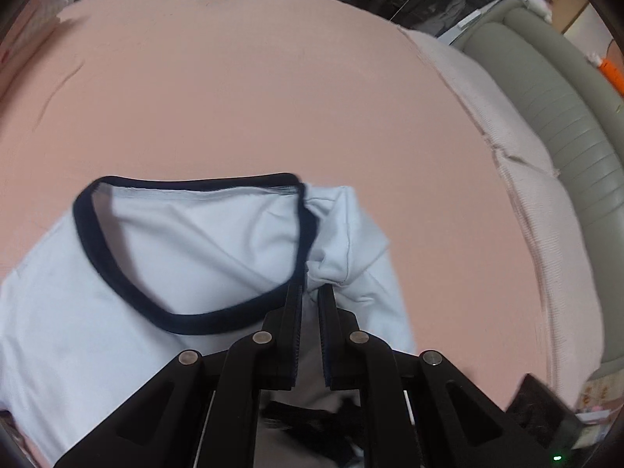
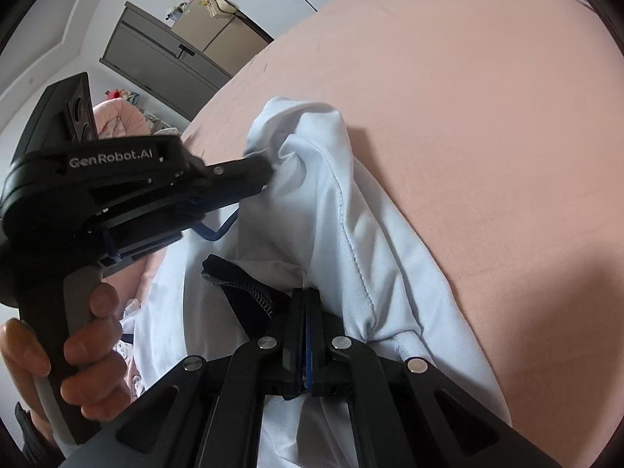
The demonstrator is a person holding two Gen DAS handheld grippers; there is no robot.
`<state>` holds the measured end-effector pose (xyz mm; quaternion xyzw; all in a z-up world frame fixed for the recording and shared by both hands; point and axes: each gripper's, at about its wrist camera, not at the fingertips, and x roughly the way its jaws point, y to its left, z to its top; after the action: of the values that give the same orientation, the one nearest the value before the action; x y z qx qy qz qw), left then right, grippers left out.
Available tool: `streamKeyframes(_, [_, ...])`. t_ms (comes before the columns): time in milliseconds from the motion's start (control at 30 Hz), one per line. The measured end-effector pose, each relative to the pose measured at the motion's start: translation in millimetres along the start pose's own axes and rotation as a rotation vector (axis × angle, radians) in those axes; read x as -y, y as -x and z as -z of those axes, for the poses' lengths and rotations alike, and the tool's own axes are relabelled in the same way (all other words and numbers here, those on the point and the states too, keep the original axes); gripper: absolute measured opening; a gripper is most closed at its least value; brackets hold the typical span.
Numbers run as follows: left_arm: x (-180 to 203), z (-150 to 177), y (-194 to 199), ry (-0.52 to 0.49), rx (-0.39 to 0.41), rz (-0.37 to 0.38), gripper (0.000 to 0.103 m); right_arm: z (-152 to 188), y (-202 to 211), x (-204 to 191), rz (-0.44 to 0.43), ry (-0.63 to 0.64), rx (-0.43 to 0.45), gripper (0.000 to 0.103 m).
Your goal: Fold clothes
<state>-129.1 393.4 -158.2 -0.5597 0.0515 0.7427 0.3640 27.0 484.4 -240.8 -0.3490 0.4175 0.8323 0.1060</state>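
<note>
A pale blue T-shirt with a navy collar lies on the pink bed sheet. My left gripper is shut on the shirt's shoulder fabric beside the collar, and bunched cloth rises past its tips. In the right wrist view the same gripper pinches a raised fold of the shirt, held by a hand. My right gripper is shut on the shirt near the navy collar edge, with its jaws pressed together on cloth.
The pink sheet covers the bed. A grey padded headboard runs along the right. A wardrobe and toys stand beyond the bed's far edge.
</note>
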Motion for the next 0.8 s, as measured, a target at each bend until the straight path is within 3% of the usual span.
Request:
streamKeyframes(200, [-14,0,-23,0.068,-0.033,0.051,0.007,-4,-3,0,-0.013,-0.014,-0.007,0.000])
streamKeyframes(267, [-18,-1,-20,0.063,-0.022,0.061,0.007,-3,14,24,-0.017,-0.016,-0.008,0.000])
streamKeyframes(367, [-10,2,-22,0.028,-0.005,0.041,0.007,-6,12,25,-0.020,-0.017,-0.006,0.000])
streamKeyframes(633, [3,12,30,0.045,0.068,0.047,0.008,-7,23,36,-0.024,-0.020,-0.008,0.000])
streamKeyframes(733, [3,28,53,0.021,0.095,0.032,0.015,-8,32,42,-0.024,-0.022,-0.009,0.000])
streamKeyframes(800, [0,42,69,0.008,0.120,0.016,0.027,-25,-16,-7,-0.022,-0.024,-0.011,0.000])
